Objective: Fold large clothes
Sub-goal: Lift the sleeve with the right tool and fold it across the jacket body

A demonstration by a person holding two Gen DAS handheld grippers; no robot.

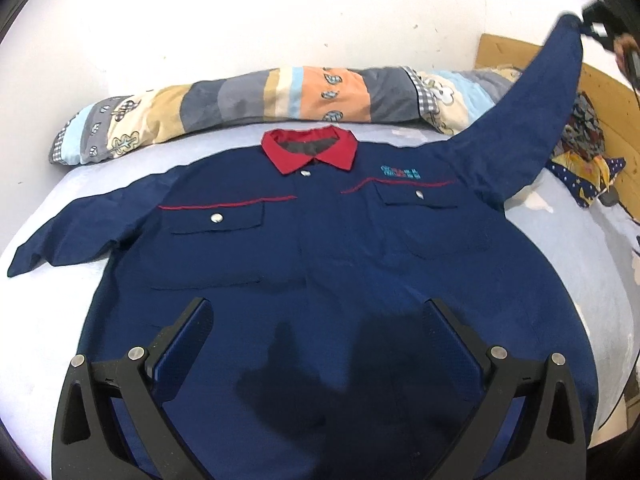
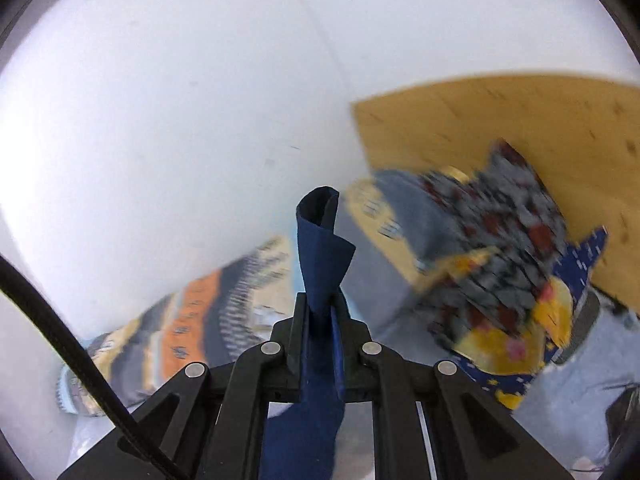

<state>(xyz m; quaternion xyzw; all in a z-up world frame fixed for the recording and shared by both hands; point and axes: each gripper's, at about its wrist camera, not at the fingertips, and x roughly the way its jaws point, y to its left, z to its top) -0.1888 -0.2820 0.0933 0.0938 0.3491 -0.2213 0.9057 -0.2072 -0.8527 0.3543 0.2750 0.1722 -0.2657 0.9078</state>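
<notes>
White wall behind; bed (image 1: 580, 248) with pale blue sheet carried everything. Rolled patchwork quilt (image 1: 248, 100) lay along the bed's far edge against the wall, wooden headboard (image 1: 612, 108) at the bed's right end.

Navy work shirt (image 1: 320, 248) lay front-up, spread flat across the bed's middle, red collar (image 1: 310, 150) toward the far edge. Its sleeve on the left side of the view (image 1: 80, 224) lay flat, pointing to the bed's left edge. Left tongs (image 1: 318, 316) hovered over the shirt's hem near the near edge, jaws spread wide, gripping nothing.

Other sleeve (image 1: 536, 116) was lifted off the bed, stretched up toward the far right corner. Right tongs (image 2: 318, 306) were clamped on that sleeve's cuff (image 2: 322, 248), which stuck out past the fingertips, curled. Crumpled patterned cloth (image 1: 584, 152) sat by the headboard, blurred in the right wrist view.
</notes>
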